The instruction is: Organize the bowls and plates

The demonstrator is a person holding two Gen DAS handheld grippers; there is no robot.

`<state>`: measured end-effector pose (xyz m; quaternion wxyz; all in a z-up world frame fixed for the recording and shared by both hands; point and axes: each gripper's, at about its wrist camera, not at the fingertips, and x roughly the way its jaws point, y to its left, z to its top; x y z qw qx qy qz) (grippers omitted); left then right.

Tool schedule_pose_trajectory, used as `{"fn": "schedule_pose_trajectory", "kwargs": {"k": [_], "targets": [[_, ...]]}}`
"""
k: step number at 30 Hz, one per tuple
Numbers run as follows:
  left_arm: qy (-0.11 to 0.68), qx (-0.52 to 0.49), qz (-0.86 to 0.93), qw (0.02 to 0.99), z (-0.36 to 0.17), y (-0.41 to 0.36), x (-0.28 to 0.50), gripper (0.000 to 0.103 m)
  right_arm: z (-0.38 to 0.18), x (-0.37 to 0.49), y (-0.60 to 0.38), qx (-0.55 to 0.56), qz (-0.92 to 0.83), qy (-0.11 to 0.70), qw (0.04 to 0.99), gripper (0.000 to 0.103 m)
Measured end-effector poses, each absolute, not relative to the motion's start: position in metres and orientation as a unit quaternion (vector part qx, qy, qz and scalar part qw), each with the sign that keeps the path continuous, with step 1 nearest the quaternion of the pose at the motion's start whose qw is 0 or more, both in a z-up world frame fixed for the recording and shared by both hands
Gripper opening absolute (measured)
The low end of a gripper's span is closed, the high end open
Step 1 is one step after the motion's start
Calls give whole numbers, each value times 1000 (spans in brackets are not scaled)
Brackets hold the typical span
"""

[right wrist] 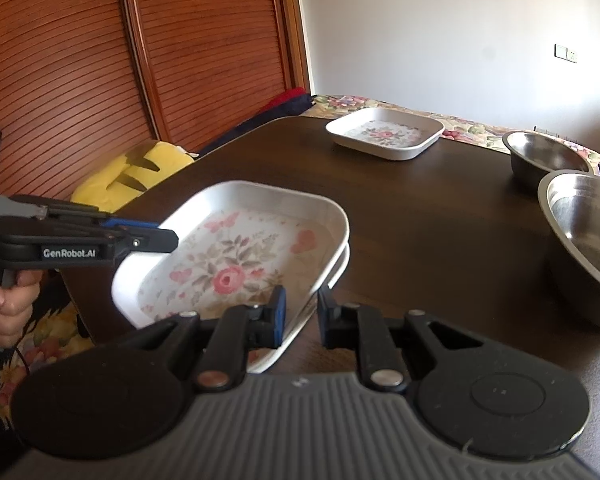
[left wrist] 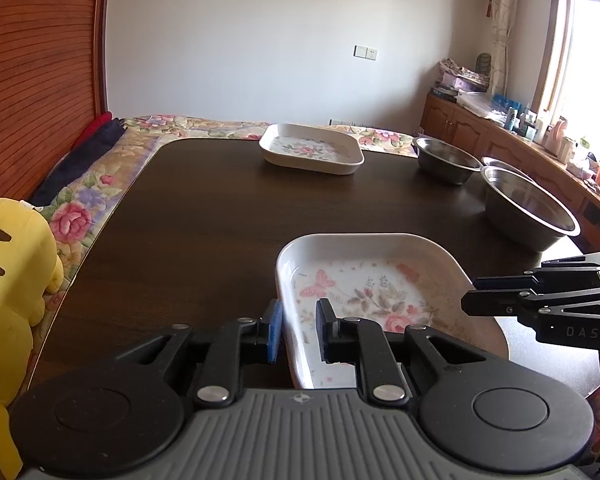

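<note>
Plates (right wrist: 236,256), two floral ones stacked, sat at near table (left wrist: 204,216) edge. Left tool (left wrist: 298,330) straddling left rim, pads slightly spread, rim not visibly pinched. Right tool (right wrist: 302,316) same deal on right rim. Third plate (left wrist: 312,148) parked far side, steel bowls (left wrist: 528,208) seen off right.

Daylit room, one blown-out side, fisheye bending at the borders.
You get your light from the window (left wrist: 592,76), which burns to pure white in the left wrist view; it puts a soft sheen on the dark worktop (left wrist: 204,216) towards its far edge and glints in the steel bowl (right wrist: 584,240). Straight lines bow near the picture borders, and the right wrist view looks slightly soft.
</note>
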<state>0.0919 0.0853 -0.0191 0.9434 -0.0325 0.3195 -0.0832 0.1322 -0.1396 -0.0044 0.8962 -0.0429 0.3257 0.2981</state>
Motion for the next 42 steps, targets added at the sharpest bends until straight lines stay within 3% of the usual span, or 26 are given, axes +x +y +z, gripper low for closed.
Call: {"fn": "schedule_pose_trajectory", "kwargs": {"k": [4,10,14,22,26,42], "targets": [[320,-32,-83,943,-18,85,92,18,-6,132,-142,-36,299,325,896,21],[317,-33,-80,944,-17,85,93,27,-2,129,-146,-32,300,316,899,21],[315,-32,-75,945,-16,87,92,45,0,129,-149,-29,298,313,901,21],[312,-31,-68,947,-15,88,94,55,2,132,-151,-22,292,305,906,21],[306,-27,-58,950,-14,89,96,72,3,134,-152,-19,289,303,908,21],[283,-12,-53,957,7,96,119,85,19,158,-153,-11,268,279,922,36]]}}
